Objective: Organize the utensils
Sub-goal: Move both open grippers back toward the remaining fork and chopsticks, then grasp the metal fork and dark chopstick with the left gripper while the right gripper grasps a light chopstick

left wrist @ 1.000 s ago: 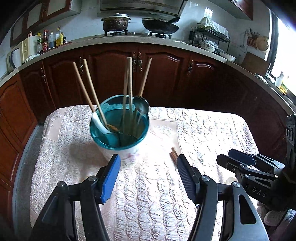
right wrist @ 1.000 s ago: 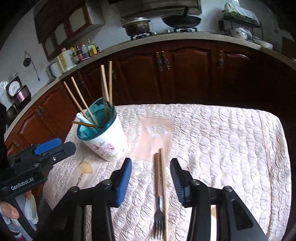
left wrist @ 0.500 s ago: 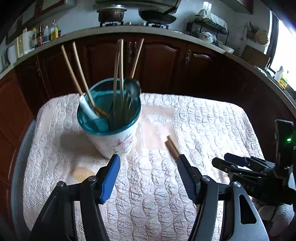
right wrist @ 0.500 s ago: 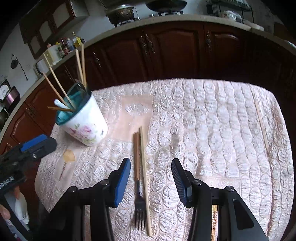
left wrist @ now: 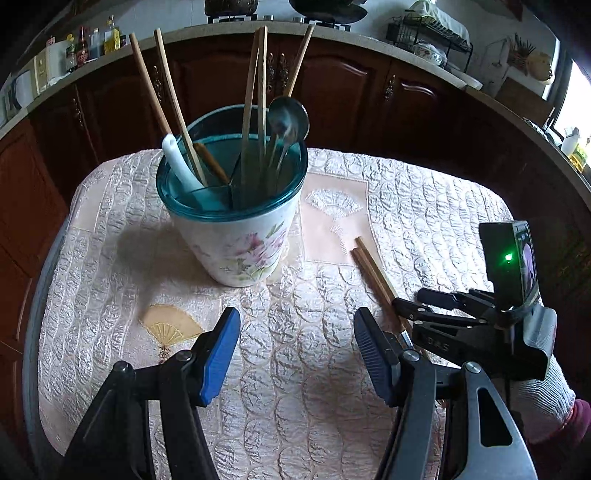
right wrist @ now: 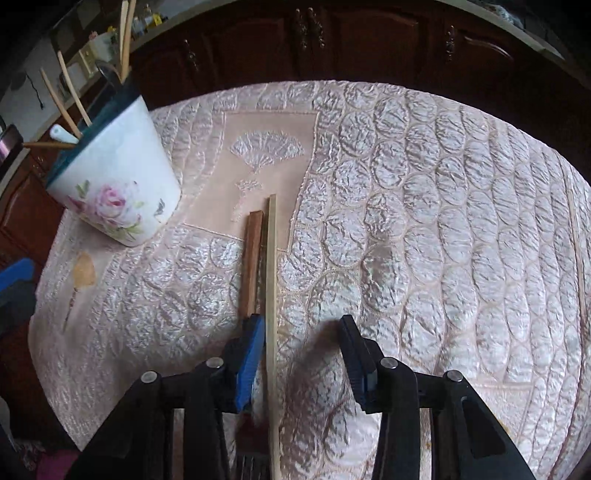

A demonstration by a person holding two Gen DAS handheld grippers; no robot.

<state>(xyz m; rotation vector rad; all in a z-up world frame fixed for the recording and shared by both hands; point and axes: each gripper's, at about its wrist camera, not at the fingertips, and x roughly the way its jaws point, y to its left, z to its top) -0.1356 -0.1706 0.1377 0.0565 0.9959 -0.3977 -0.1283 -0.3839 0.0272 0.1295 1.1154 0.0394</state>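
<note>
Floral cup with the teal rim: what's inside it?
The cup holds several wooden chopsticks, a metal spoon, a white handle and a brown handle, split by a teal divider. Their lower ends and the cup's bottom are hidden.

You're in a kitchen. Dark wood cabinets (left wrist: 229,92) curve behind the tabletop (left wrist: 424,206), which wears a pale quilted cloth with fan motifs. Light counter (left wrist: 369,40) on top: bottles (left wrist: 92,40) left, dish rack (left wrist: 428,33) right, what looks like a stove with pots, cropped. Daylight comes through a window (left wrist: 580,96) far right.
</note>
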